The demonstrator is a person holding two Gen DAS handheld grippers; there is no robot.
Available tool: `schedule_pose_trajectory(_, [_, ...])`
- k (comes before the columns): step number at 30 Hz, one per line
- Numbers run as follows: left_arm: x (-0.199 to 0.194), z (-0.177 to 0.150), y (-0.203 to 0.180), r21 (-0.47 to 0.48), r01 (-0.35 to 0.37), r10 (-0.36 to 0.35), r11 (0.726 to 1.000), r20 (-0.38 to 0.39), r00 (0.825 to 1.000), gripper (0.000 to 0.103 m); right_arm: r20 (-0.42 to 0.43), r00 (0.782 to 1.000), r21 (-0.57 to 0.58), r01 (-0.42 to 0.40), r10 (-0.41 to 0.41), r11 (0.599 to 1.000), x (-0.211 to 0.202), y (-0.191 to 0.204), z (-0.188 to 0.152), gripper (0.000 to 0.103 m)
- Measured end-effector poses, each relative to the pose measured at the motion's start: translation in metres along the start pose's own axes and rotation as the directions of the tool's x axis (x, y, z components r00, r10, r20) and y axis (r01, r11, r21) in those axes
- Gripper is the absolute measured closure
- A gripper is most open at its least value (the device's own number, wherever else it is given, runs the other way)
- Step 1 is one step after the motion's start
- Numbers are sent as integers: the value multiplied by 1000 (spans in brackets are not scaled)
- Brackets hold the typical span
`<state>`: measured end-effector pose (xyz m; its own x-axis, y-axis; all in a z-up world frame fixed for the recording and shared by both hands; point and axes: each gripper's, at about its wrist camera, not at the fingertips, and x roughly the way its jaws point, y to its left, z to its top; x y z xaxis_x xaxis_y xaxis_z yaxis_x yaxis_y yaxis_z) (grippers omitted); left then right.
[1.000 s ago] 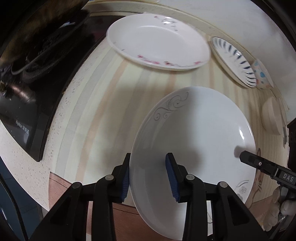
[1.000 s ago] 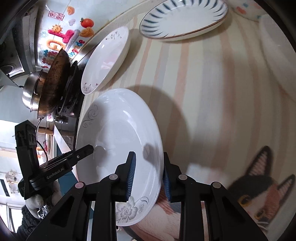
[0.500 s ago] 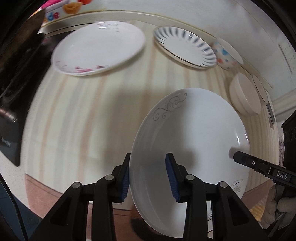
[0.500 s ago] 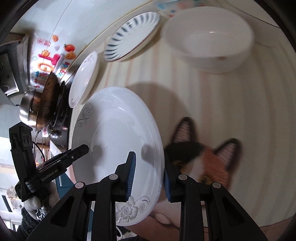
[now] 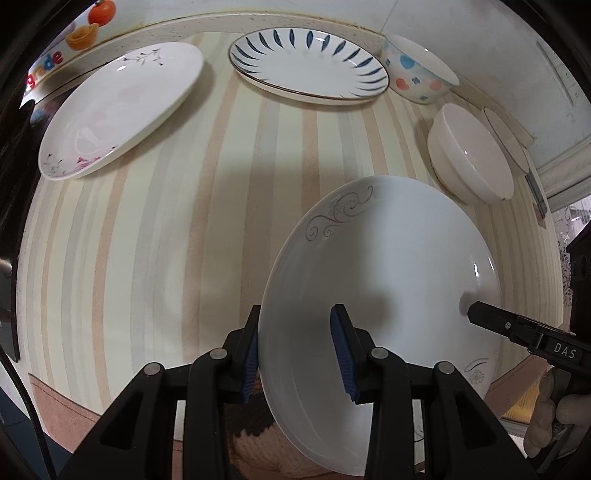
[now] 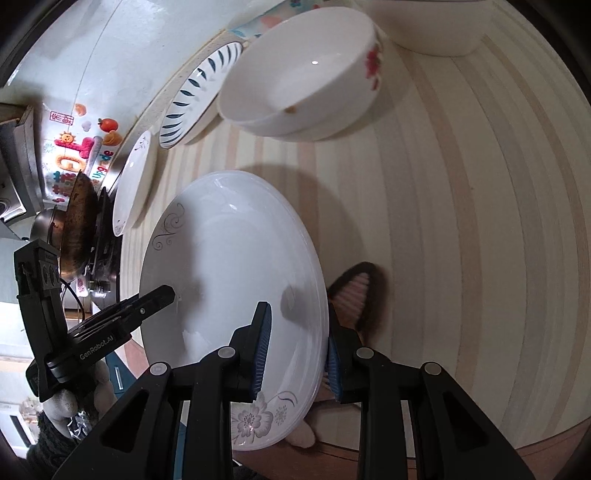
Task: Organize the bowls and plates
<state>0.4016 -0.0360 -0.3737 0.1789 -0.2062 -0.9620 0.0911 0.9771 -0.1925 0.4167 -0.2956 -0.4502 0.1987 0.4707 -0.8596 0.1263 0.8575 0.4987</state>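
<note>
A white plate with grey scrolls [image 5: 399, 266] [image 6: 229, 273] hangs above the striped cloth, held from both sides. My left gripper [image 5: 297, 354] is shut on its near rim, and my right gripper [image 6: 295, 343] is shut on the opposite rim by the flower print. Each gripper's tip shows in the other's view, the right tip [image 5: 487, 317] and the left tip [image 6: 155, 299]. On the cloth lie a pink-flowered plate [image 5: 118, 107], a blue-dashed plate [image 5: 310, 70], a dotted bowl [image 5: 417, 70] and a white bowl [image 5: 469, 162] [image 6: 306, 77].
A stove with a dark pan [image 6: 77, 225] stands at the left end of the counter. A wall [image 5: 480, 33] runs behind the dishes. A cat picture [image 6: 358, 295] marks the cloth near its front edge. Bare striped cloth [image 5: 147, 229] lies left of the held plate.
Both grippers have carried the plate to the right along the counter. The stove has slid out of the left view and the white bowl has come nearer in the right view.
</note>
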Motion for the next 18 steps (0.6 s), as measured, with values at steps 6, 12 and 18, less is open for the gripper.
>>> schedule_pose_trajectory(6, [8, -2, -5, 6, -21, 21, 1000, -17, 1000, 70, 10, 1000, -12, 18, -18, 1000, -3, 0, 0, 74])
schedule_pose_trajectory(12, [7, -5, -7, 13, -11, 11, 1000, -19, 1000, 70, -13, 999, -1, 52, -52, 999, -2, 7, 3, 74])
schedule_pose_trajectory(18, [-40, 6, 20, -38, -26, 28, 999, 47, 998, 69, -12, 997, 54, 83, -82, 995, -51, 15, 4, 60])
